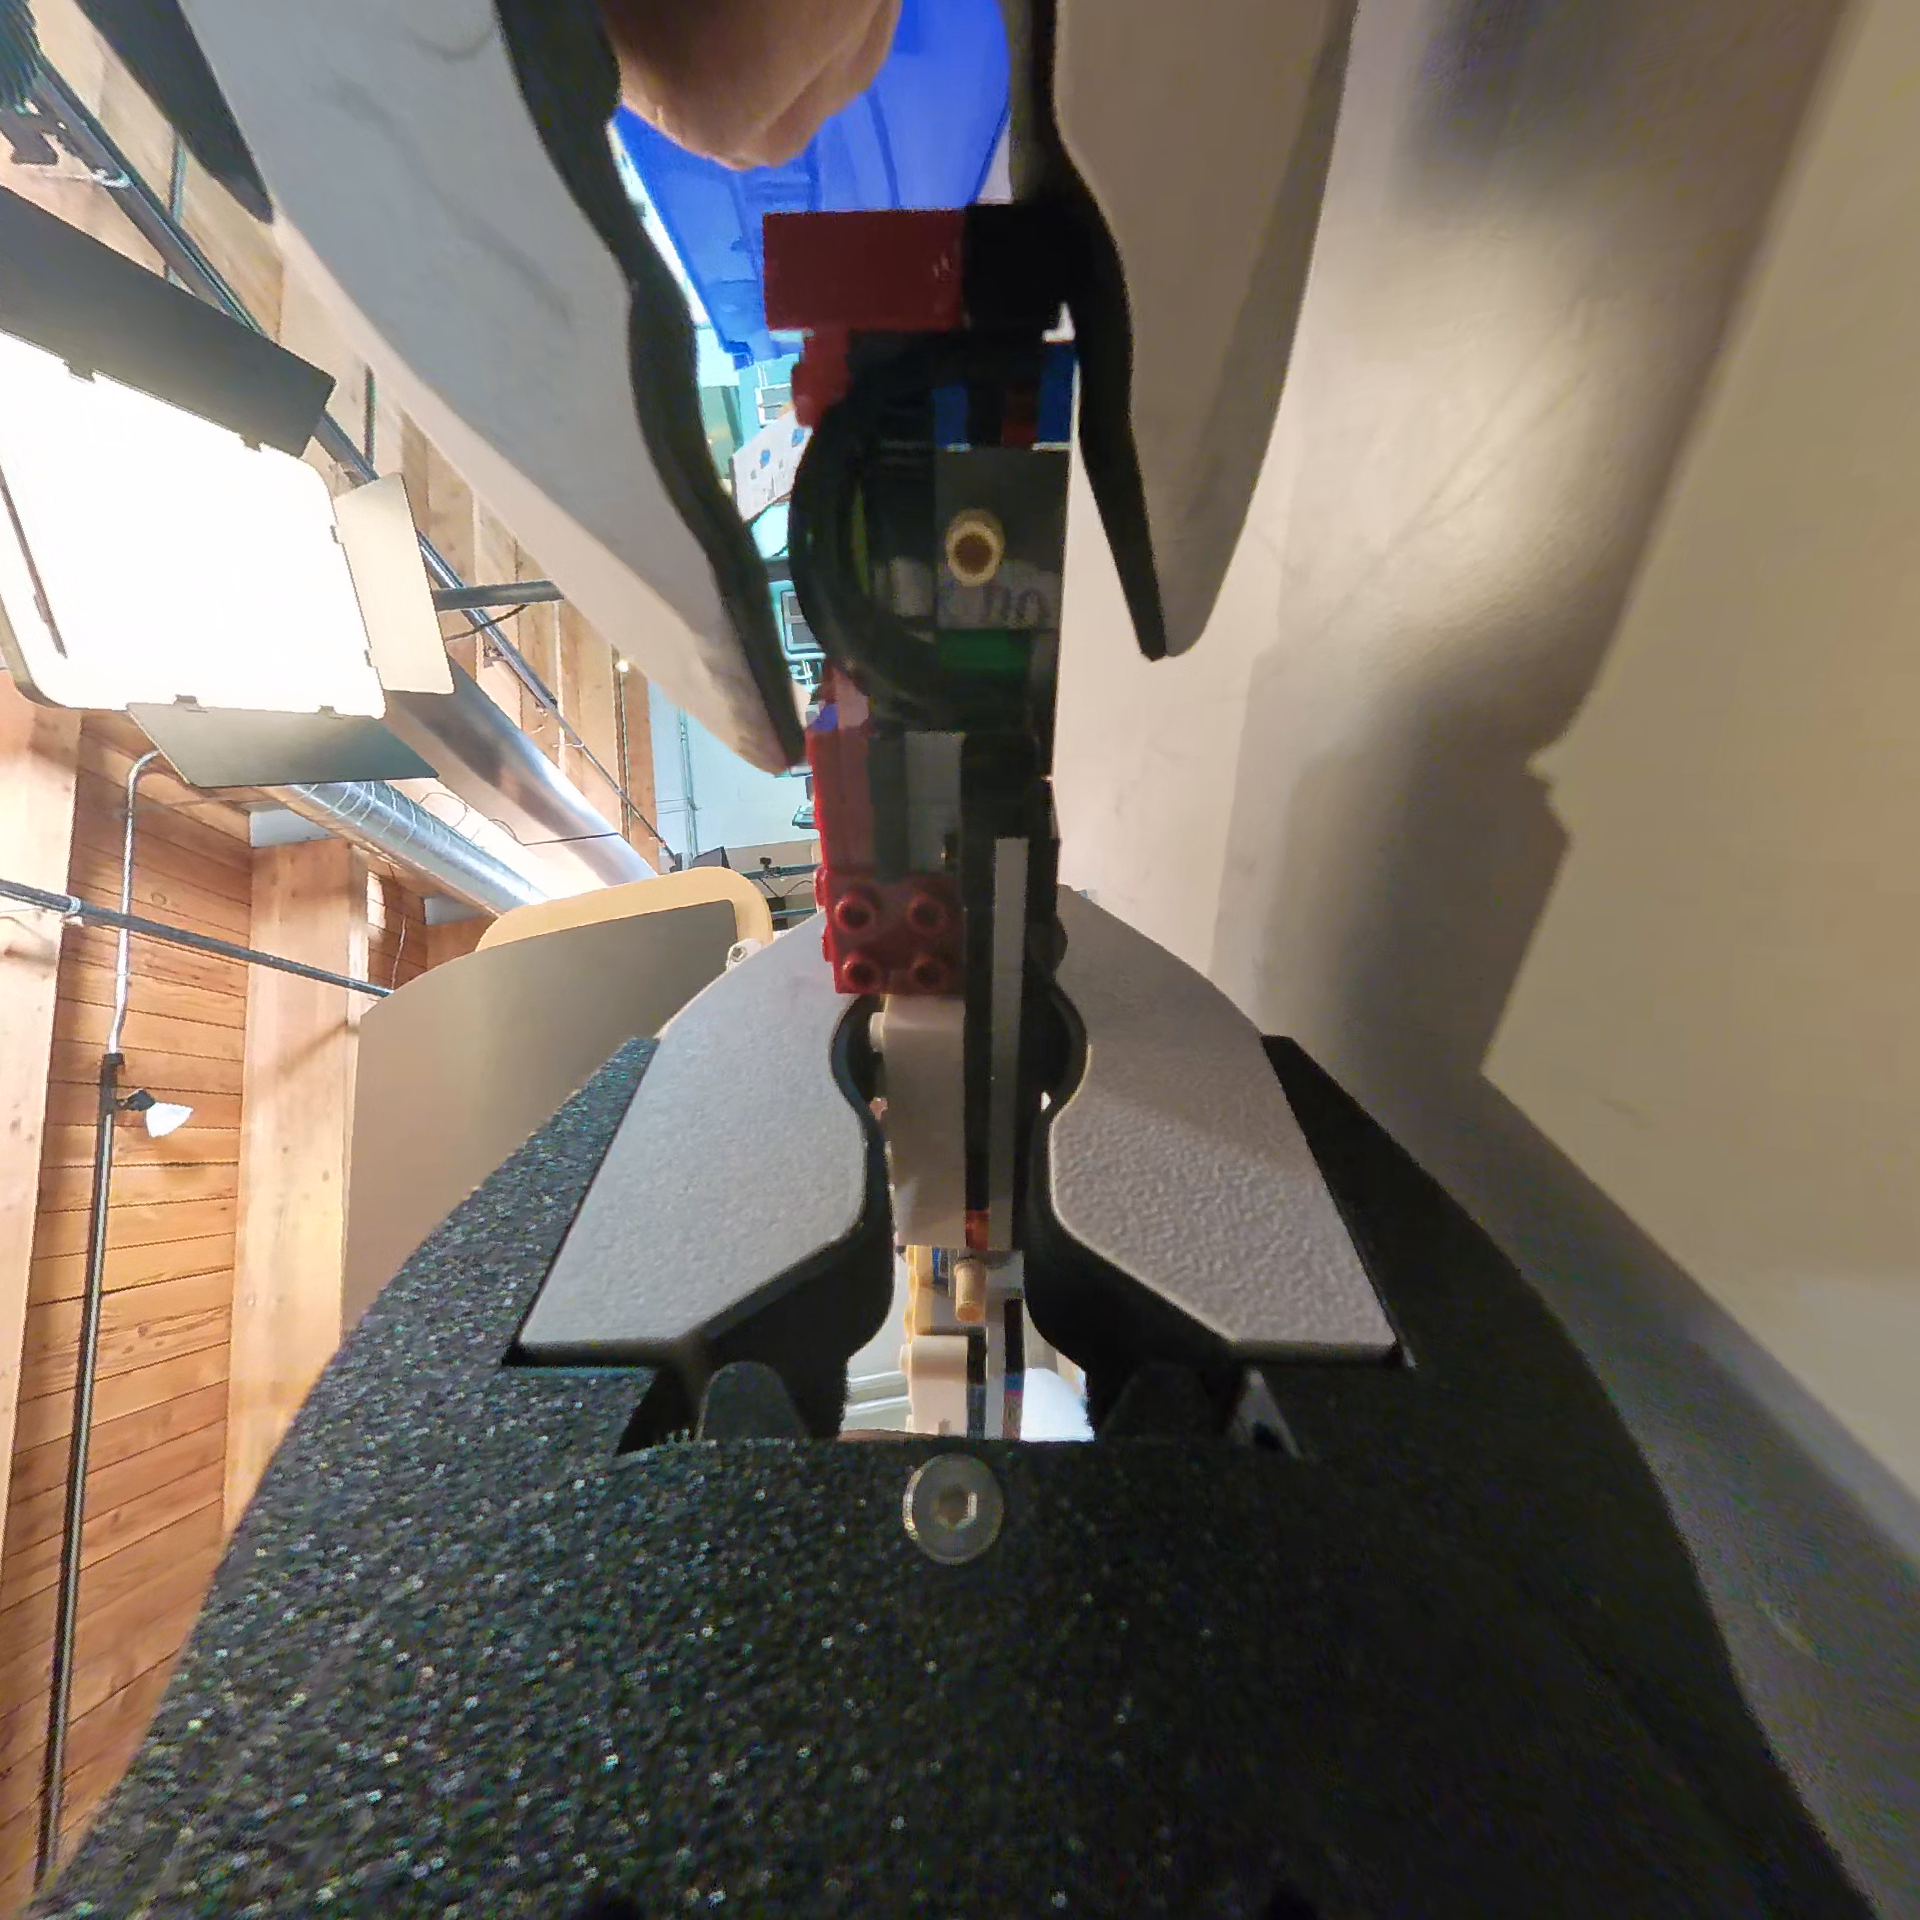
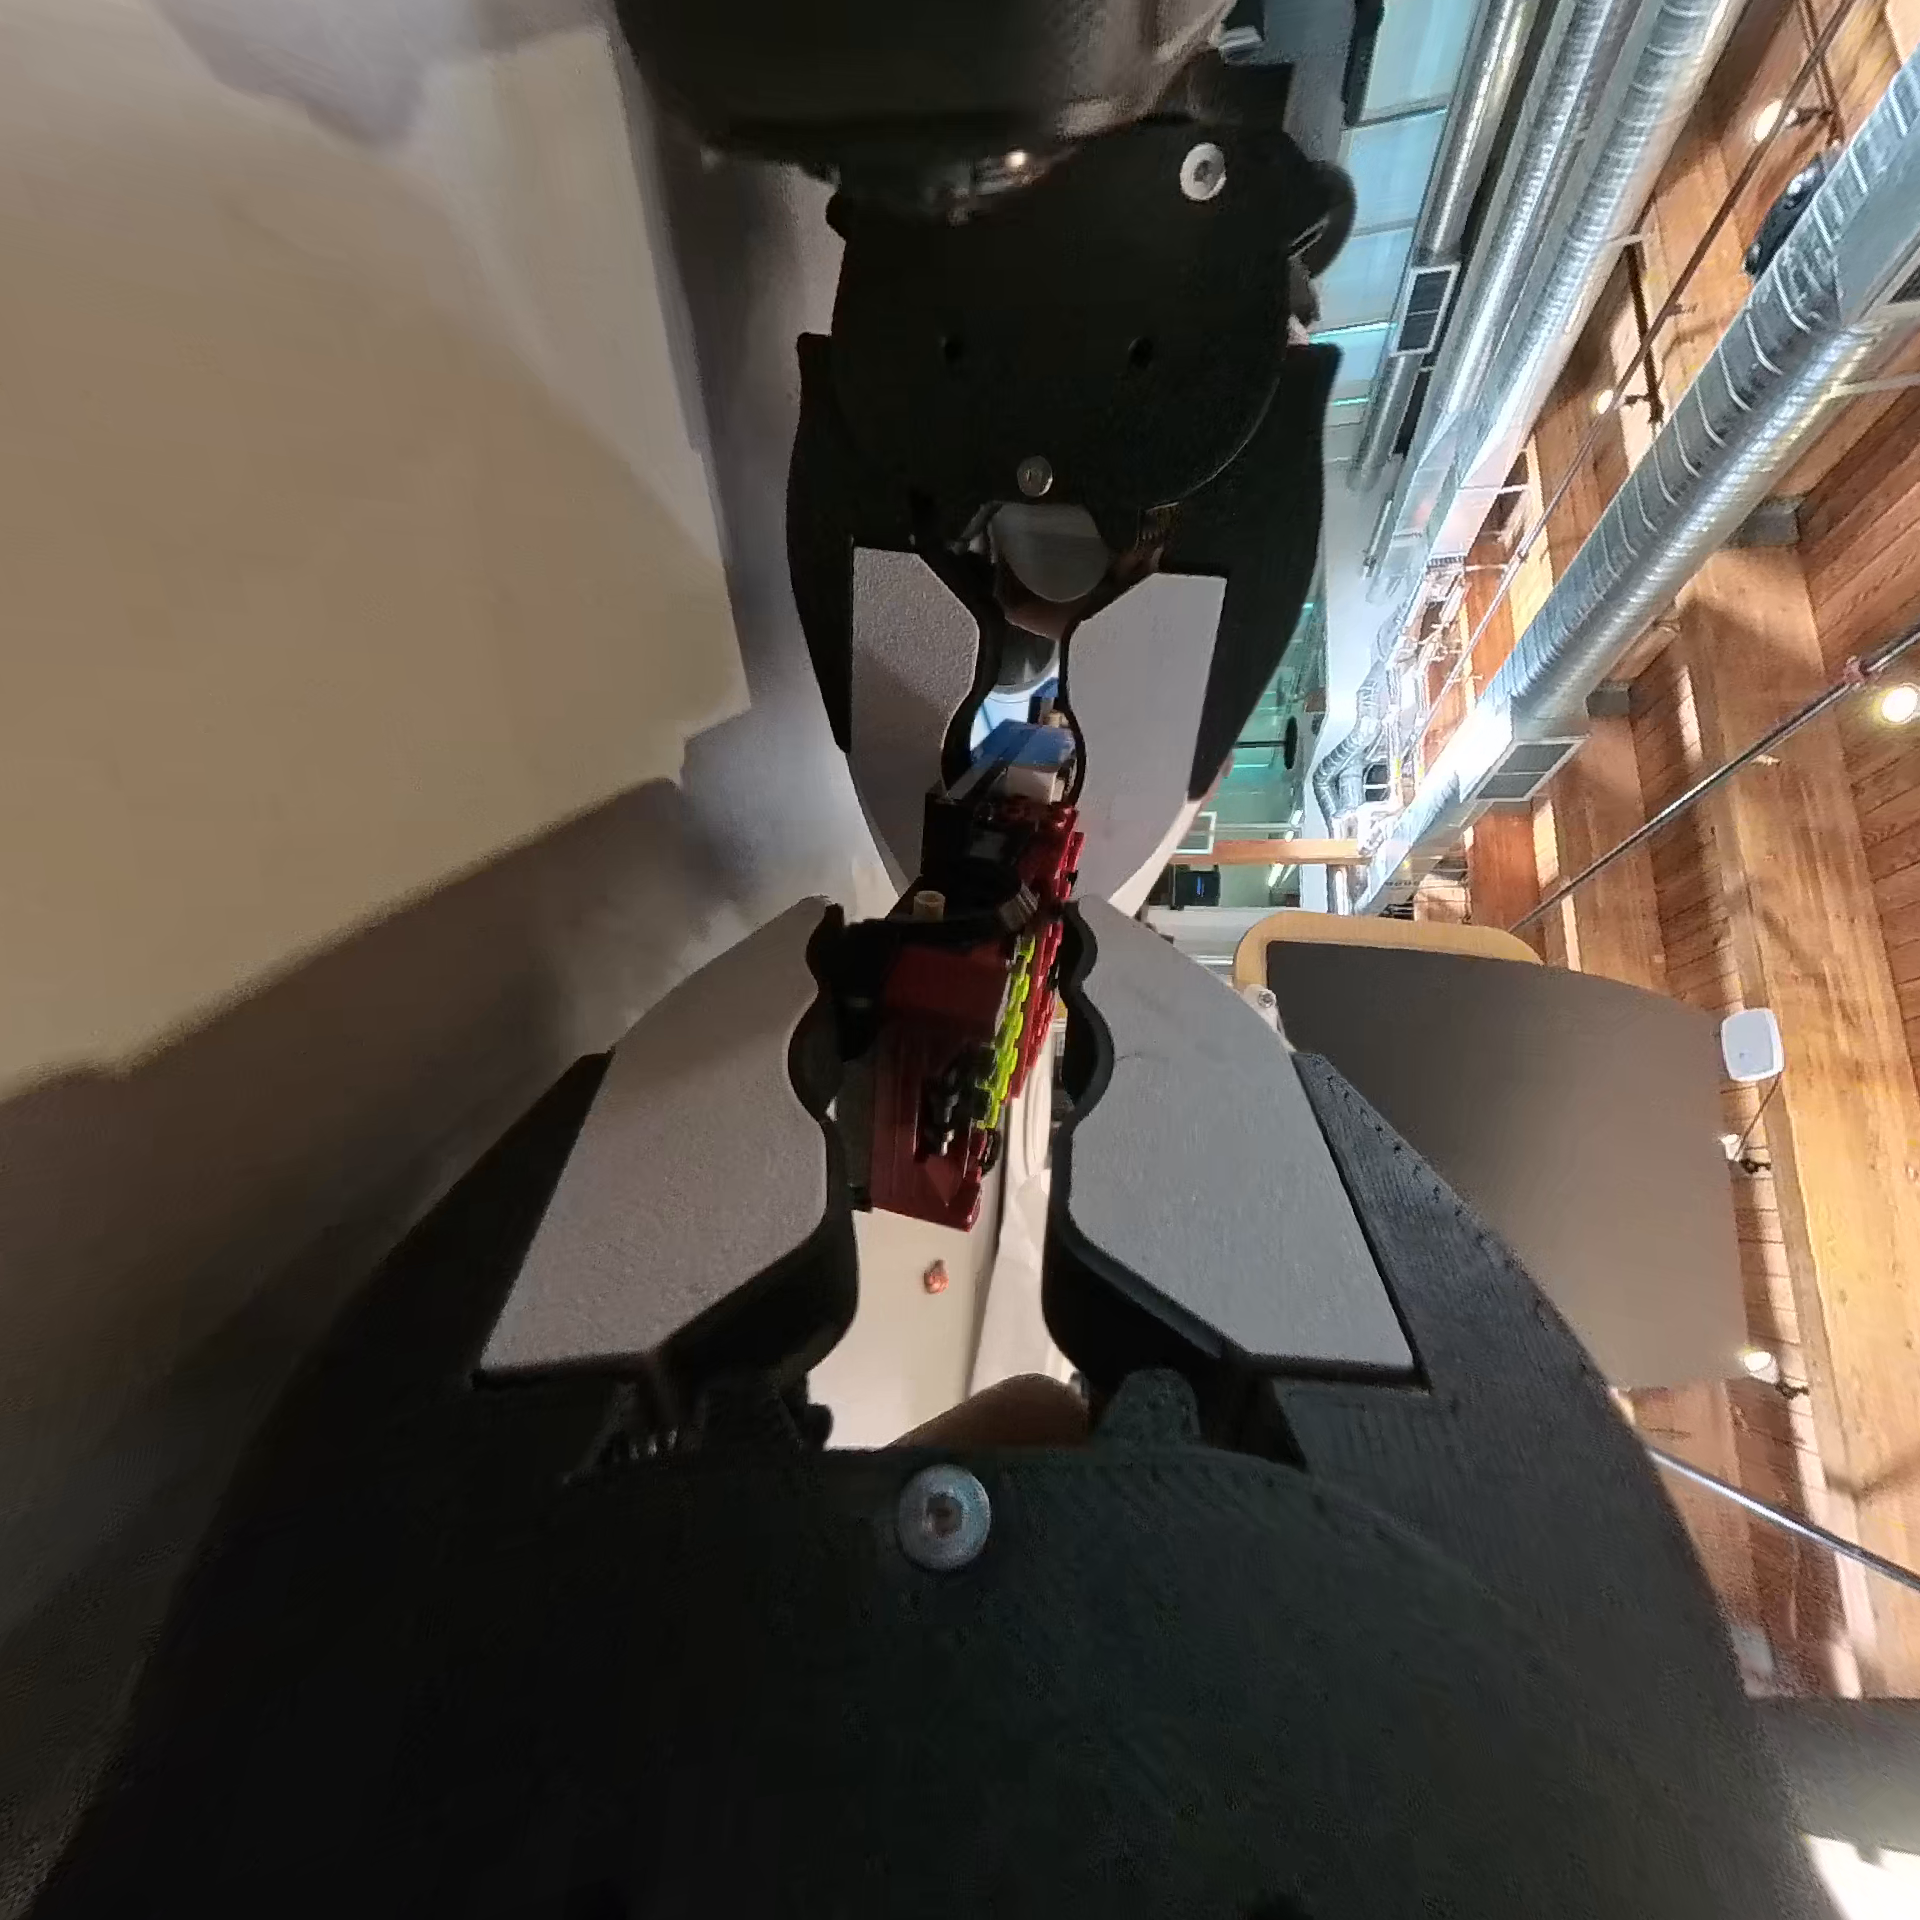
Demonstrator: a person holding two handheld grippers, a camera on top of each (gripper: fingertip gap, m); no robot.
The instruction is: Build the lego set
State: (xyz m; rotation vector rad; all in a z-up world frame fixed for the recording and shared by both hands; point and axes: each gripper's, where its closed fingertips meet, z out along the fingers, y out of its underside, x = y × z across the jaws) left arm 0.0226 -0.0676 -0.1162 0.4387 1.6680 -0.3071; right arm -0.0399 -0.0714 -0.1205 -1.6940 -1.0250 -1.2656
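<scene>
A: Brick model [image 1: 935, 582], left wrist view: state its position.

B: It stands lengthwise between the fingers of the left tongs [image 1: 961, 977] and runs forward to the right tongs [image 1: 935, 416], which enter from the top of the view. The build is made of red, black, grey, blue and green bricks. A red studded block [image 1: 894, 940] sits at the near end, and a tan pin [image 1: 974, 548] sits in a black face farther along.

A: Condition of the left tongs?

B: Clenched on the near end of the model; the grey and black bricks fill the gap between its pads. The far end lies between the fingers of the right tongs. A hand [image 1: 748, 73] shows beyond them, in front of a blue bin [image 1: 914, 135].

A: Surroundings?

B: A lit panel lamp [image 1: 187, 520], a silver duct [image 1: 468, 769] and wooden wall boards [image 1: 156, 987] are on the left, and a pale wall is on the right.

A: Right wrist view: same items.

B: The brick model [image 2: 945, 1049] lies between the fingers of the right tongs [image 2: 945, 925], and both black pads press its red and yellow-green sides. The left tongs [image 2: 1013, 758] grasp the opposite end, head-on and near. A chair back [image 2: 1455, 997] is just to the right, and silver ducts [image 2: 1662, 436] run along the wooden boards.
</scene>
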